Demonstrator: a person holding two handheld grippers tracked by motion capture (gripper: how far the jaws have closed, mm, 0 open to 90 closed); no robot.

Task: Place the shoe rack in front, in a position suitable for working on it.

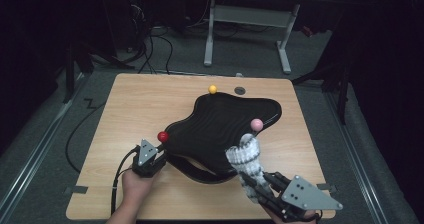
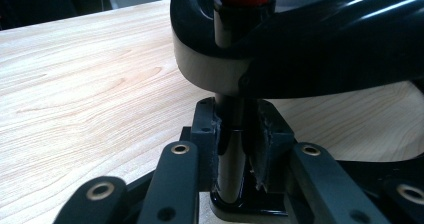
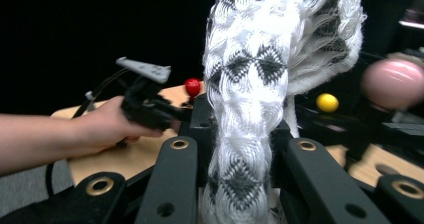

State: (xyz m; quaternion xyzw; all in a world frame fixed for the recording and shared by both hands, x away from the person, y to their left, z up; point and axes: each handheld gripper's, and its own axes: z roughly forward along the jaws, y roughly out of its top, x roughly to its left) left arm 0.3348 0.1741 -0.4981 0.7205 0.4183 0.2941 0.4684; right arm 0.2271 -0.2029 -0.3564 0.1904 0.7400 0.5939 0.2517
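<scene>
a black rack with a wavy, ribbed top stands on the wooden desk, its body running from the near left toward the far right. three posts rise at its edges, each topped by a ball: a red ball at the near left corner, a yellow ball at the far edge, and a pink ball on the right side.

the left gripper sits at the near left corner of the rack, and in the left gripper view its jaws are closed narrowly around the black post below the red ball, pads touching it on both sides, low near its foot.

the right gripper is at the near right edge of the desk. its jaws clamp the lower part of a white and black knitted sock, which stands upright from them. the sock's open cuff reaches up just beside the pink ball, at about the same height; whether they touch cannot be told.

a small dark disc lies on the desk near the yellow ball.
</scene>
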